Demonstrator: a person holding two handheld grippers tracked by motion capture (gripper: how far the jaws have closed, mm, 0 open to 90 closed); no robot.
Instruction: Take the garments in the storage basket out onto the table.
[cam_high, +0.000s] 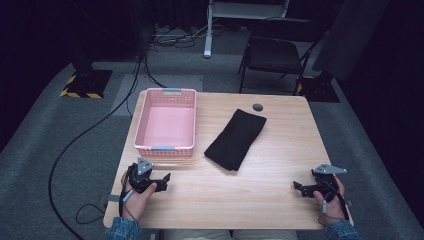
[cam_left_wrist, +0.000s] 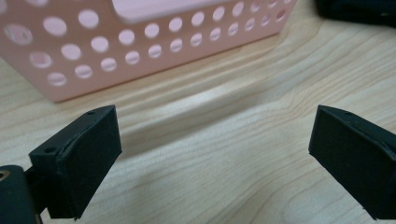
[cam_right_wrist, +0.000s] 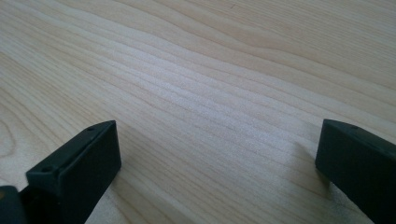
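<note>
A pink perforated basket (cam_high: 165, 125) stands empty on the left half of the wooden table (cam_high: 270, 185). To its right lies a folded black cloth (cam_high: 235, 138), set diagonally. My left gripper (cam_high: 165, 179) rests low on the table just in front of the basket, jaws wide apart and empty; its own view shows the basket's wall (cam_left_wrist: 140, 42) close ahead and a corner of the cloth (cam_left_wrist: 359, 9) at top right. Near the table's front right corner, my right gripper (cam_high: 297, 186) is open over bare wood (cam_right_wrist: 210, 93), holding nothing.
A small dark round grommet (cam_high: 257, 107) sits near the table's far edge. Beyond the table stand a black folding chair (cam_high: 275, 55), a white stand leg (cam_high: 208, 30) and floor cables (cam_high: 90, 130). Bare wood lies between the two grippers.
</note>
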